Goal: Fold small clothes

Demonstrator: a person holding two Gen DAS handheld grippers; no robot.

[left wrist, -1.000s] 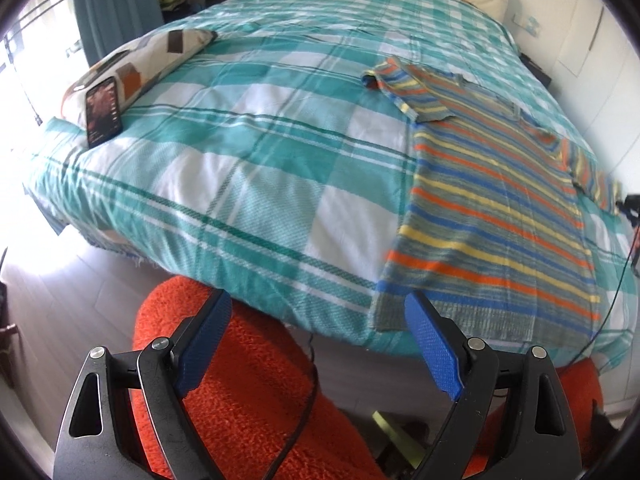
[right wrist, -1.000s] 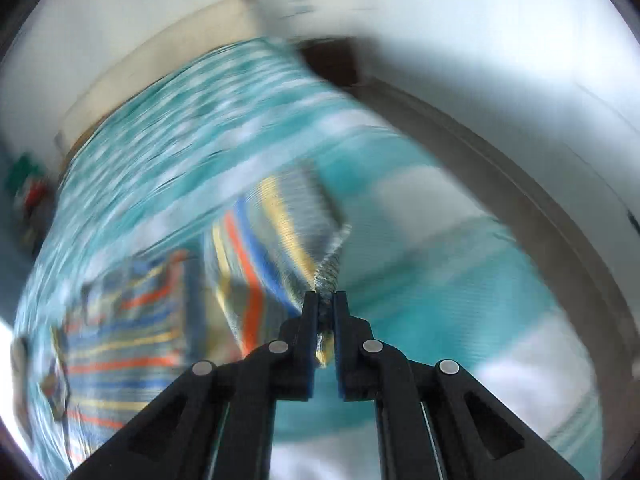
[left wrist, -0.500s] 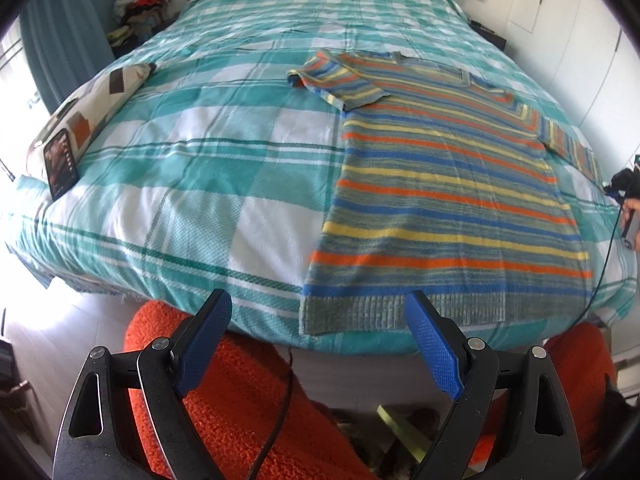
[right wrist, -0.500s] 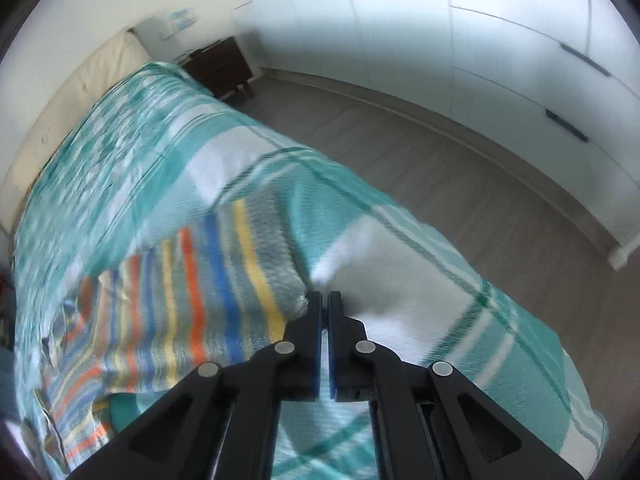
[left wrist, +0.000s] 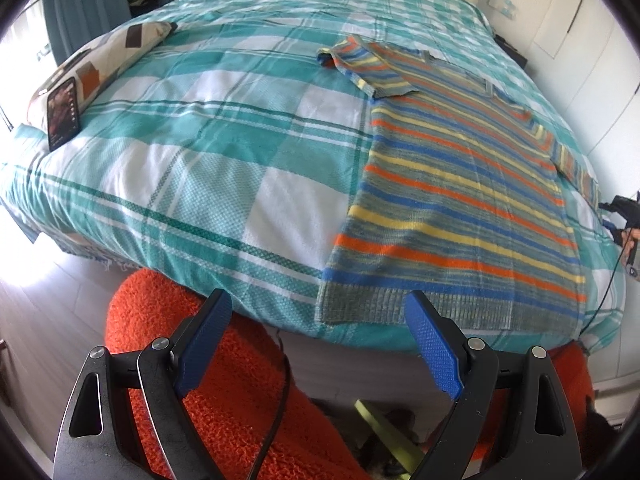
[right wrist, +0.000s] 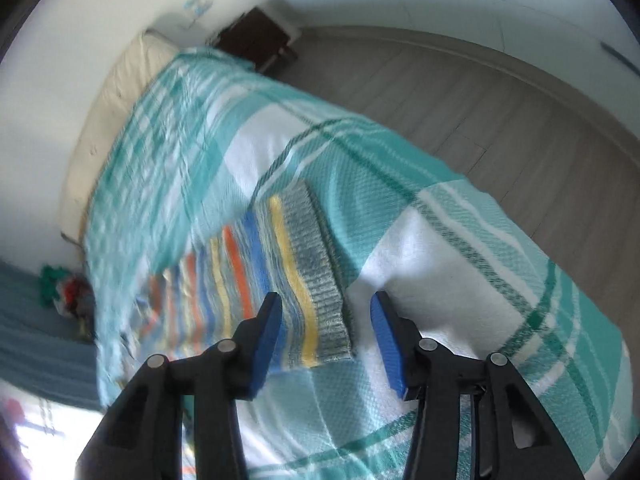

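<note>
A small striped knit sweater (left wrist: 460, 184) in orange, yellow, blue and grey lies flat on the right side of the teal plaid bed (left wrist: 224, 152), hem toward me. My left gripper (left wrist: 320, 320) is open and empty, held off the bed's near edge, just short of the hem's left corner. In the right wrist view my right gripper (right wrist: 326, 312) is open, its jaws either side of the grey ribbed cuff of the sweater's right sleeve (right wrist: 316, 276), which lies flat on the bed (right wrist: 460, 280). That gripper also shows at the right edge of the left wrist view (left wrist: 624, 216).
A phone (left wrist: 62, 112) leans on a patterned pillow (left wrist: 108, 60) at the bed's left. An orange fuzzy seat (left wrist: 224, 380) and a black cable (left wrist: 276, 412) lie below my left gripper. Wood floor (right wrist: 500, 92) and a dark nightstand (right wrist: 260, 44) are beyond the bed.
My right gripper, shut on the sleeve cuff a second ago, has laid it flat and opened. My left gripper swung its view across the bed and stayed open.
</note>
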